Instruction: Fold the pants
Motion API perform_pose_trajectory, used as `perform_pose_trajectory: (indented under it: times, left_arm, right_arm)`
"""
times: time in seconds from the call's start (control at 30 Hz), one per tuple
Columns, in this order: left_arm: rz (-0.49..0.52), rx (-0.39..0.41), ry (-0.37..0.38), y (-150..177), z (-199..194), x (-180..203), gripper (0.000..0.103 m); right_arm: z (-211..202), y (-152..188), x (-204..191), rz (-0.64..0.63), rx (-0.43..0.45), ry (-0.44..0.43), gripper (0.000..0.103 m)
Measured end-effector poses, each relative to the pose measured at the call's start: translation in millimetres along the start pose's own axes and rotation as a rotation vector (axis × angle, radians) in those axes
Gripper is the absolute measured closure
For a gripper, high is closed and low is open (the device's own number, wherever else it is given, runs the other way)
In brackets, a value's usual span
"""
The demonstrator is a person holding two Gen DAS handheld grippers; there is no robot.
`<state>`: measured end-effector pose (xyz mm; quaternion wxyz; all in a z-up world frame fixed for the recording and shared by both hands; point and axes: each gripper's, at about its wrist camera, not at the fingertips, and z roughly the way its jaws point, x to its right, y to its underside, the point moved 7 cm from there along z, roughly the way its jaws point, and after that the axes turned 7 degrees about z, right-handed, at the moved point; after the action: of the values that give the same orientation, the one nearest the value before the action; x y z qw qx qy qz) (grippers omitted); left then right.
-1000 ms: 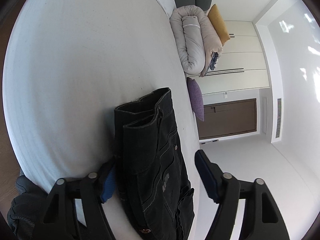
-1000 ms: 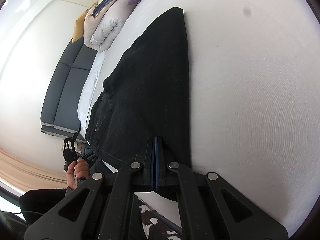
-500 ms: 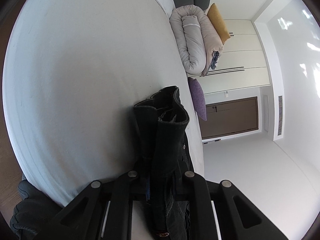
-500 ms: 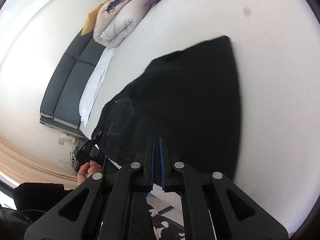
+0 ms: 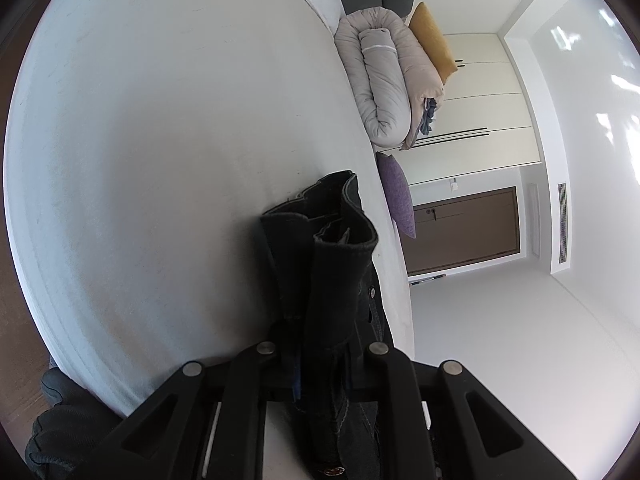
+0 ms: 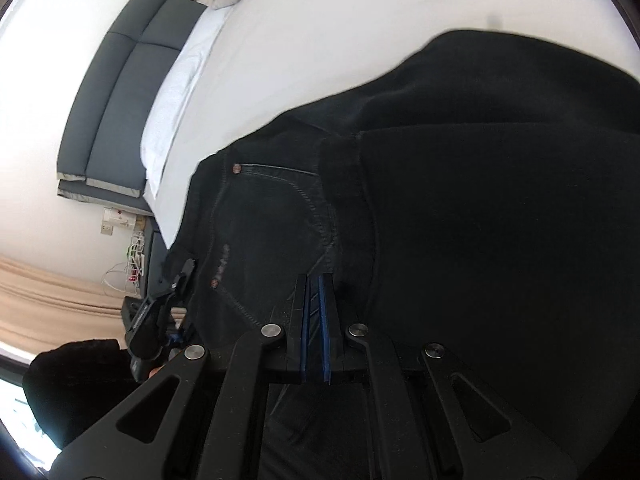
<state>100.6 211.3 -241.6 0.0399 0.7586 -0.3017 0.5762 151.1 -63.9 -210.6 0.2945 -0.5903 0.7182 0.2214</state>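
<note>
Black denim: the dark folded pants [image 5: 336,280] lie on the white bed [image 5: 160,160].
Left gripper [image 5: 320,364]: just closed, pinching their waistband.
Right gripper [image 6: 316,300]: pressed together over the fabric; a hold cannot be told.
Rolled grey duvet [image 5: 376,88]: far across the bed.

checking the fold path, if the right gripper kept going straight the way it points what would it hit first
Most likely the black pants, which fill the view just past the right gripper, over the white bed. Depth is unclear.
</note>
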Motion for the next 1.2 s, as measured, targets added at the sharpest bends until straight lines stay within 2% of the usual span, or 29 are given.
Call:
perform_pose_trajectory:
  times: [0.2,0.37,0.5,0.63,0.7,0.73,0.77,0.83,0.93,1.07,1.2]
  left_arm:
    - [0.042,0.008,-0.016,-0.2,-0.6,4.9,0.089]
    - [0.147,0.024,-0.047,-0.4,-1.1,22.5,0.089]
    - [0.3,0.031,-0.074,0.0,-2.9,55.4,0.09]
    - [0.522,0.012,-0.096,16.6,-2.0,111.3,0.09]
    - [0.665,-0.008,-0.106,33.1,2.2,146.1,0.09]
    - [0.733,-0.02,-0.105,44.1,5.5,163.3,0.09]
    - [0.797,-0.035,-0.103,56.7,9.7,178.6,0.09]
    - [0.944,-0.064,-0.11,87.1,19.4,206.9,0.09]
    - [1.107,-0.126,-0.115,137.3,35.9,232.0,0.091]
    - [1.248,-0.216,-0.124,196.2,58.7,241.1,0.091]
    - [1.4,-0.272,-0.15,244.4,73.5,244.8,0.091]
  right_arm:
    - [6.9,1.1,18.5,0.044,0.008,-0.007,0.103]
    - [7.7,4.6,26.5,0.052,0.032,-0.02,0.103]
    - [7.7,9.4,27.3,0.04,0.06,-0.022,0.103]
    - [-2.7,16.4,25.5,-0.001,0.106,-0.117,0.103]
    - [-19.9,20.0,26.0,0.031,0.141,-0.182,0.095]
    - [-29.1,21.4,26.3,0.04,0.162,-0.219,0.082]
    - [-40.3,23.0,27.9,0.053,0.184,-0.261,0.058]
    - [-66.4,24.4,37.1,0.109,0.241,-0.361,0.037]
    - [-94.5,25.3,53.7,0.145,0.275,-0.412,0.036]
    - [-128.3,26.7,75.1,0.192,0.274,-0.519,0.036]
    - [-151.3,29.2,90.2,0.19,0.287,-0.537,0.036]
